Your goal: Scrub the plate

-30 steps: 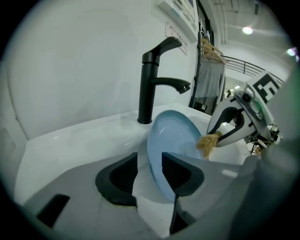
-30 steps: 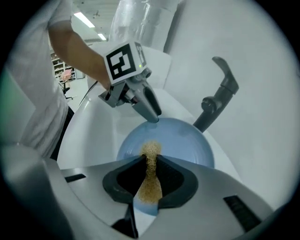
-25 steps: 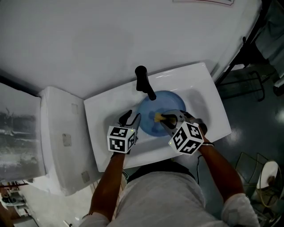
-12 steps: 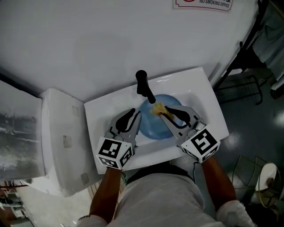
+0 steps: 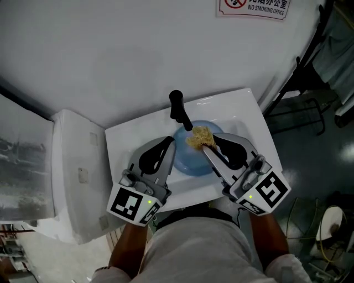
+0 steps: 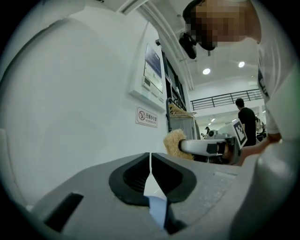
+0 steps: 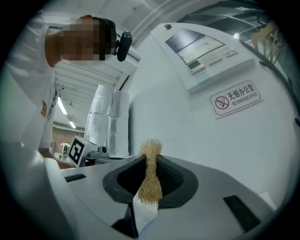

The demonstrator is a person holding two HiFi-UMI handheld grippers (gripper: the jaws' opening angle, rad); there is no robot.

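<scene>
A blue plate (image 5: 191, 159) lies in the white sink (image 5: 138, 132), just in front of the black tap (image 5: 178, 108). My right gripper (image 5: 209, 142) is shut on a yellow fibrous scrubber (image 5: 199, 135), which rests on the plate's far edge near the tap. The scrubber (image 7: 151, 183) sticks up between the right gripper's (image 7: 151, 161) dark pads. My left gripper (image 5: 169, 142) is at the plate's left rim. Its jaws are closing and stand almost together. In the left gripper view a sliver of blue plate (image 6: 158, 211) fills the low part of the left gripper's (image 6: 150, 159) gap.
A white toilet cistern (image 5: 77, 171) stands left of the sink. A plain white wall with a no-smoking sign (image 5: 253, 6) rises behind it. Dark metal frames (image 5: 301, 105) and grey floor lie to the right.
The left jaws have gone from wide open to nearly together at the plate's left rim. The scrubber has moved from the plate's middle to its far edge by the tap. Both marker cubes sit lower in the frame.
</scene>
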